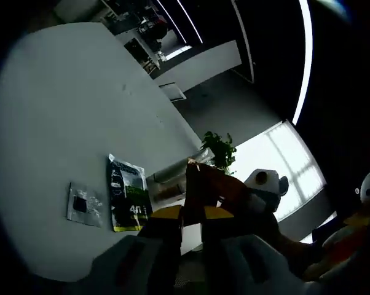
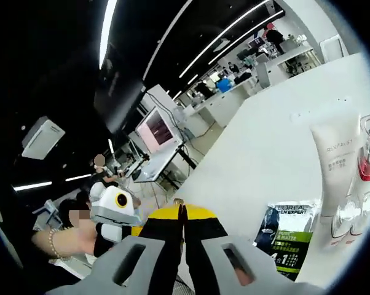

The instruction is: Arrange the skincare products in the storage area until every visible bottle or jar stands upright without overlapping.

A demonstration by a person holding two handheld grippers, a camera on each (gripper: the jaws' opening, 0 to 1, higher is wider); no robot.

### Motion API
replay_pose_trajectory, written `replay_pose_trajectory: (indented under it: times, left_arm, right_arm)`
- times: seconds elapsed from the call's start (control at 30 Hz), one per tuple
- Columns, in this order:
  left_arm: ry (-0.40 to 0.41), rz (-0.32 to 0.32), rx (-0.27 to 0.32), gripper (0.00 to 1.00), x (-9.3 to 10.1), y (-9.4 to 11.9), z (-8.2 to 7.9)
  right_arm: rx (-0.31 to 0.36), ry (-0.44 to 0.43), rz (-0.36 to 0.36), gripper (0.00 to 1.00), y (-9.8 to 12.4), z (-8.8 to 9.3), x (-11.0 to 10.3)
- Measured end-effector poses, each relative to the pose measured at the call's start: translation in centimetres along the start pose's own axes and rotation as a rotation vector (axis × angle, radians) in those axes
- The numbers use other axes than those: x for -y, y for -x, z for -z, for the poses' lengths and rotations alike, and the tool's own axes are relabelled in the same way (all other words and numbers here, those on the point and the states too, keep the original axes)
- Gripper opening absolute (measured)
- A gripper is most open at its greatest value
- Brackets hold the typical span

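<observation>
Skincare products sit on our white table [image 2: 277, 141]: a white tube [image 2: 334, 166] and a red-capped glass bottle [image 2: 368, 153] upright, a L'Oreal sachet [image 2: 287, 239] lying flat. Our left gripper [image 1: 193, 215] clenches a brown carton [image 1: 211, 187]; our right gripper [image 2: 182, 216] is clenched on nothing.

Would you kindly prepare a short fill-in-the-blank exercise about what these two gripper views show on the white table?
1. The dark and green L'Oreal sachet lies flat on the ____ table.
2. The right gripper's jaws are ____.
3. The left gripper is shut on a ____ carton.
4. The tall white tube reads ____.

Missing words: white; shut; brown; Revitalift
</observation>
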State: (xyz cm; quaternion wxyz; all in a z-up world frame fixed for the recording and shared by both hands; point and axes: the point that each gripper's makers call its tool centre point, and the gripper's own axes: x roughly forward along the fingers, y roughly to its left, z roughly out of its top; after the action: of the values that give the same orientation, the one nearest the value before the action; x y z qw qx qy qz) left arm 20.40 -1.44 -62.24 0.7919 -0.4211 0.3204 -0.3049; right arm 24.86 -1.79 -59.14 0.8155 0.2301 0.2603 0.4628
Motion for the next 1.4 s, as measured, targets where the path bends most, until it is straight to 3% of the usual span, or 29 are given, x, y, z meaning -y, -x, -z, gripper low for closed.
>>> replay_pose_trajectory:
  times: [0.23, 0.57, 1.03, 1.23, 1.4]
  left_arm:
    - [0.061, -0.035, 0.025, 0.07, -1.8, 0.3, -0.5]
    - [0.127, -0.059, 0.025, 0.01, -3.7, 0.3, -1.3]
    - [0.183, -0.124, 0.006, 0.01, -7.0, -0.5, -2.2]
    - [0.196, -0.142, 0.011, 0.01, -8.2, -0.9, -2.8]
    - [0.208, -0.167, 0.024, 0.01, -9.5, -1.4, -3.4]
  right_arm:
    - [-0.02, -0.022, 0.006, 0.01, -1.5, 0.6, 1.0]
    - [-0.044, 0.072, 0.087, 0.06, -2.9, 1.0, 2.9]
    - [-0.11, 0.188, 0.199, 0.04, -4.3, 2.1, 5.7]
    - [-0.123, 0.195, 0.245, 0.02, -5.1, 2.2, 7.1]
    - [-0.18, 0.346, 0.326, 0.01, -5.9, 3.0, 8.9]
